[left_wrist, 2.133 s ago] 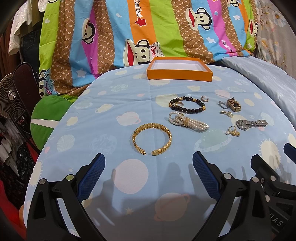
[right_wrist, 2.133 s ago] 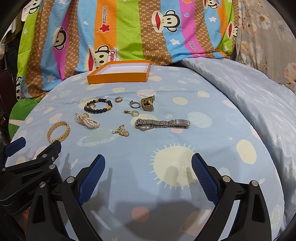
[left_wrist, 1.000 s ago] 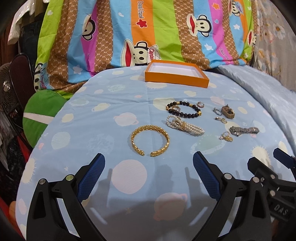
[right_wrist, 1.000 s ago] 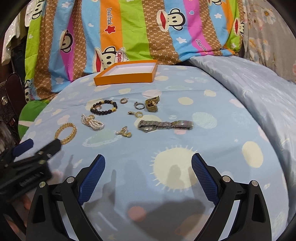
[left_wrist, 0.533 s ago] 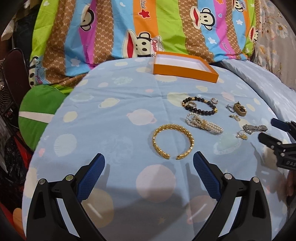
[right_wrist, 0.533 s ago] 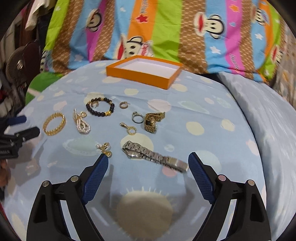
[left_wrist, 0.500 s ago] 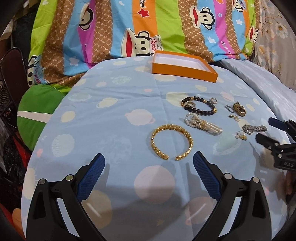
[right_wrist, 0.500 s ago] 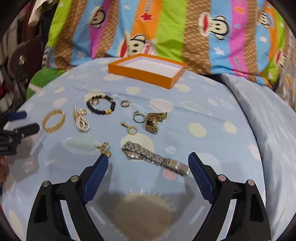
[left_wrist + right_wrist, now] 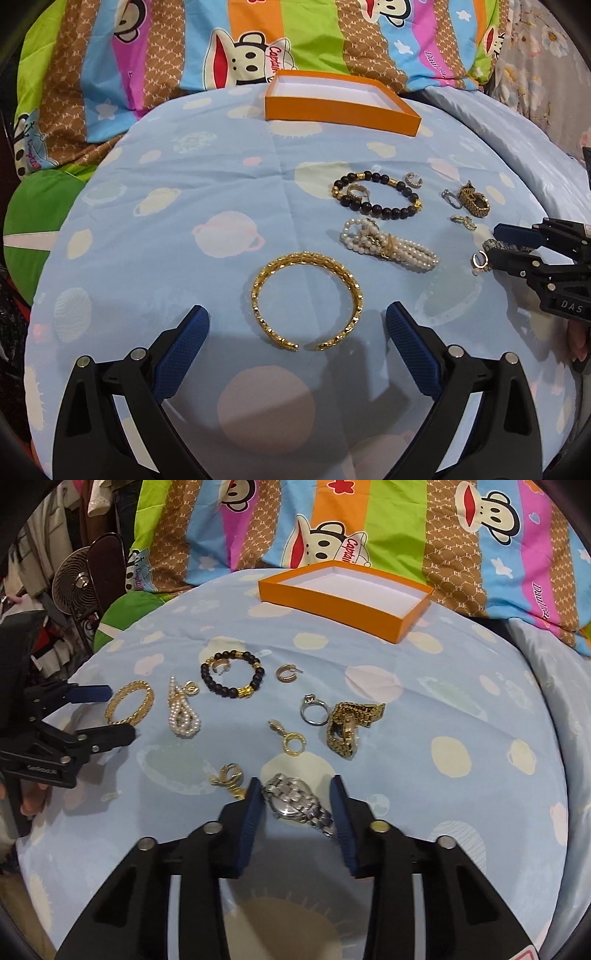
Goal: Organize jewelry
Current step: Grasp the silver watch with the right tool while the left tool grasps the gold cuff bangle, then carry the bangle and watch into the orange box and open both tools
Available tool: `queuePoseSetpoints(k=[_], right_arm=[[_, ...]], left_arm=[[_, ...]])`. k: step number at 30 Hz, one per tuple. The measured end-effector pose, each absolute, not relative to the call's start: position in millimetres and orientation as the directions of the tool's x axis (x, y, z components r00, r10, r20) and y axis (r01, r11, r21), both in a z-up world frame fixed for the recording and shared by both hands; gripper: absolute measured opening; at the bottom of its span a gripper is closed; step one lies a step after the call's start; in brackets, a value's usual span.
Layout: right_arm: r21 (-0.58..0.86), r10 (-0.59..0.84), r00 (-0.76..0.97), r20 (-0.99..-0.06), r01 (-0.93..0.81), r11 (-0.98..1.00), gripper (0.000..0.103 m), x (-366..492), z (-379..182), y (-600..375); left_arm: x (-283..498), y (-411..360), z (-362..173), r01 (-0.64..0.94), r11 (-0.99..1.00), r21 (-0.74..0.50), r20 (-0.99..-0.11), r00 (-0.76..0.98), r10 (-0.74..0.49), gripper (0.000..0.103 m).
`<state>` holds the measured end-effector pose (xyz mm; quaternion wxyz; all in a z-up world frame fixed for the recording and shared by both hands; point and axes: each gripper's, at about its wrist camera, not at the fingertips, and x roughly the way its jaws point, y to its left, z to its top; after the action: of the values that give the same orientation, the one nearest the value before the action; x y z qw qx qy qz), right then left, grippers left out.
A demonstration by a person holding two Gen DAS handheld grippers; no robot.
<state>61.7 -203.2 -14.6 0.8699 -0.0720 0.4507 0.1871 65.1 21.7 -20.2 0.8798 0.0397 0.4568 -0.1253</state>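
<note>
Silver watch [image 9: 295,803] band behind fingers [image 9: 341,812]

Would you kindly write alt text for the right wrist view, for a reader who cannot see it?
The right tongs are closing around a silver watch lying on a blue bedsheet. Beyond it lie a gold watch, rings, a black bead bracelet, a pearl bracelet and a gold bangle, with an empty orange box farther back.
</note>
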Motion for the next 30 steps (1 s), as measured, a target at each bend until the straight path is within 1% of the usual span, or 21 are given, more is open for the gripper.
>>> queuePoseSetpoints(k=[3, 5, 10, 11, 12, 22, 30], right_arm=[[0.050, 0.256, 0.523, -0.813, -0.375, 0.926, 0.030, 56, -14, -201], [0.058, 0.253, 0.527, -0.811, -0.358, 0.932, 0.030, 52, -13, -201], [0.095, 0.261, 0.546, -0.796, -0.312, 0.945, 0.029, 41, -10, -200], [0.103, 0.261, 0.553, -0.791, -0.300, 0.948, 0.029, 38, -9, -201], [0.107, 0.261, 0.559, -0.787, -0.292, 0.950, 0.029, 36, -8, -201], [0.182, 0.267, 0.633, -0.727, -0.197, 0.963, 0.029, 17, 17, -212], [0.236, 0.287, 0.690, -0.665, -0.171, 0.957, 0.029, 27, 61, -222]], left_arm=[[64, 21, -20, 0.266, 0.963, -0.049, -0.811, 0.551, -0.194, 0.093], [63, 21, -19, 0.270, 0.962, -0.052, -0.806, 0.557, -0.200, 0.086], [62, 21, -16, 0.284, 0.956, -0.078, -0.791, 0.566, -0.233, 0.066], [62, 21, -15, 0.287, 0.954, -0.083, -0.788, 0.567, -0.239, 0.063], [61, 21, -15, 0.286, 0.954, -0.084, -0.787, 0.569, -0.240, 0.058], [51, 19, -7, 0.307, 0.945, -0.112, -0.773, 0.571, -0.277, 0.056], [51, 30, 31, 0.336, 0.933, -0.131, -0.732, 0.601, -0.320, 0.056]])
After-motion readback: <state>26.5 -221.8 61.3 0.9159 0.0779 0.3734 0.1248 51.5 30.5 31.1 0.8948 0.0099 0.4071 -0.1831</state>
